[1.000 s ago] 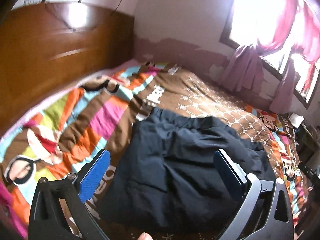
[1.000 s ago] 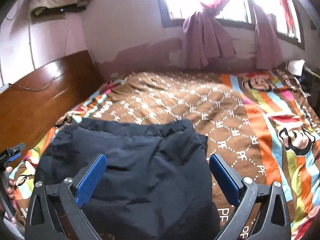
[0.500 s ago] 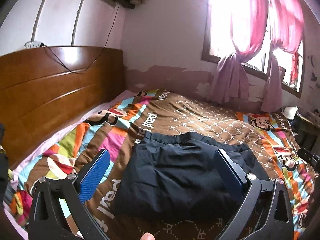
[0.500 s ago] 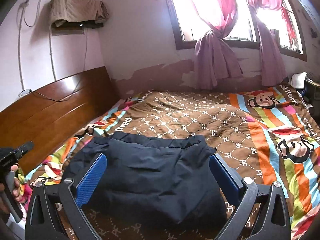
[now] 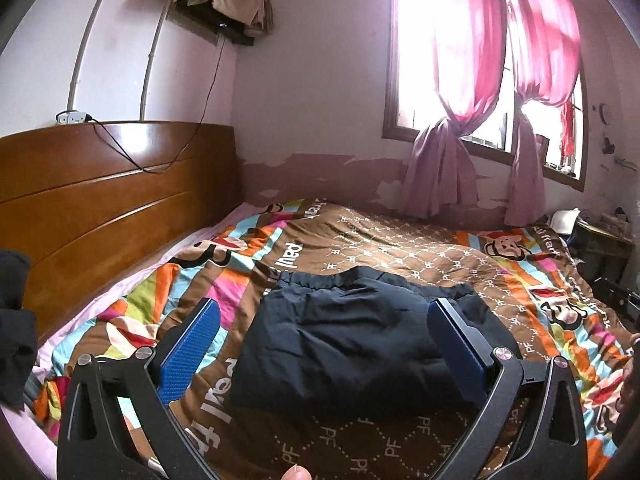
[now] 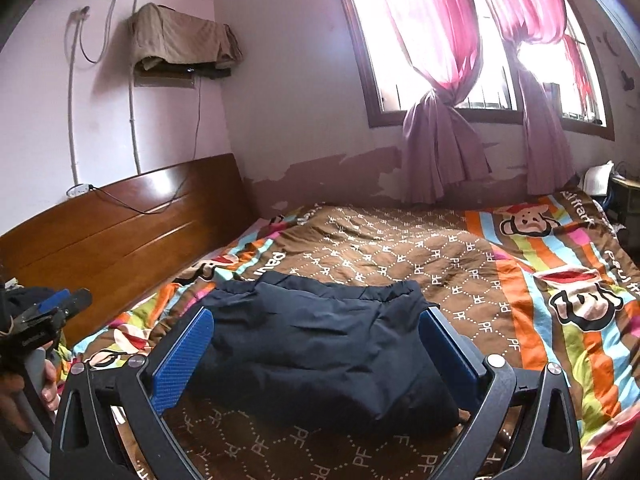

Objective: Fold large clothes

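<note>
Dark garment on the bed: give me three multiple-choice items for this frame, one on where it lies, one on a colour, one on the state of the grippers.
1. Where does the dark navy garment lie?
A. on the patterned bedspread
B. over the wooden headboard
C. on the windowsill

2. What colour are the gripper pads?
A. red
B. blue
C. white

3. How do the left gripper and right gripper stand?
A. both shut on the garment
B. one open, one shut
C. both open and empty

Answers: 1 A, it rests folded on the bedspread. 2 B, the textured pad faces are blue. 3 C, each wrist view shows fingers spread wide, gripping nothing.
</note>
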`<state>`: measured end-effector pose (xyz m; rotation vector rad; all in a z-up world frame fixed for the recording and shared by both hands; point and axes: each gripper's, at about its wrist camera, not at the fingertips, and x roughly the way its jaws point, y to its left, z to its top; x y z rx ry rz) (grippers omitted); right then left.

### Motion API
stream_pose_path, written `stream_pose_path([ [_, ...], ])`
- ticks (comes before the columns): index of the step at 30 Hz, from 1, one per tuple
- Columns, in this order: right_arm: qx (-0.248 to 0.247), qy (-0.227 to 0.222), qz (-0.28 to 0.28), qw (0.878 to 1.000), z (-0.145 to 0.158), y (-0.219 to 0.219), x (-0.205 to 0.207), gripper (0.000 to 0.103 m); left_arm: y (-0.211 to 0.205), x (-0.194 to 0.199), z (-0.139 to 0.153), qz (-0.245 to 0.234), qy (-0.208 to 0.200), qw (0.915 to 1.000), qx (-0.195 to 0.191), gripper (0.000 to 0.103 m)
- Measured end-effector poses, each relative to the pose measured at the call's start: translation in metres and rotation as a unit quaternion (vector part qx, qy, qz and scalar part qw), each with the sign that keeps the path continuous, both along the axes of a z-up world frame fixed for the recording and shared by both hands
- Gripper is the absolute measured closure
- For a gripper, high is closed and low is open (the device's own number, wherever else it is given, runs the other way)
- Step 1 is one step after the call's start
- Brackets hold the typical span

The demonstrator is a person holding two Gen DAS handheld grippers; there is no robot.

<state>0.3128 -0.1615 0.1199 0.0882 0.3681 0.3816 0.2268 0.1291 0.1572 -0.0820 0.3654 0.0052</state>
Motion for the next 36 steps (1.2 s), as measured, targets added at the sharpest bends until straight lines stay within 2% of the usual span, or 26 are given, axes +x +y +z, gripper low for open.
stream_pose_path([
  [11,-0.001,-0.029,0.004,1.000,0.002,0.005,-0.039,0.000,0.000,-0.034,0.005,-0.006,-0.022,0.9997,-0.009,0.002],
  [19,-0.003,-0.047,0.005,0.999,-0.001,0.007,-0.073,0.000,-0.012,-0.063,0.000,-0.023,-0.047,0.9986,-0.001,0.002],
  [27,-0.032,-0.075,0.017,0.997,-0.005,0.016,-0.099,0.000,-0.024,-0.084,-0.005,-0.031,-0.062,0.9975,0.016,0.002],
  [36,-0.032,-0.072,0.014,0.997,-0.026,0.014,-0.119,0.000,-0.028,-0.108,-0.029,-0.026,-0.050,0.9983,0.011,0.002],
])
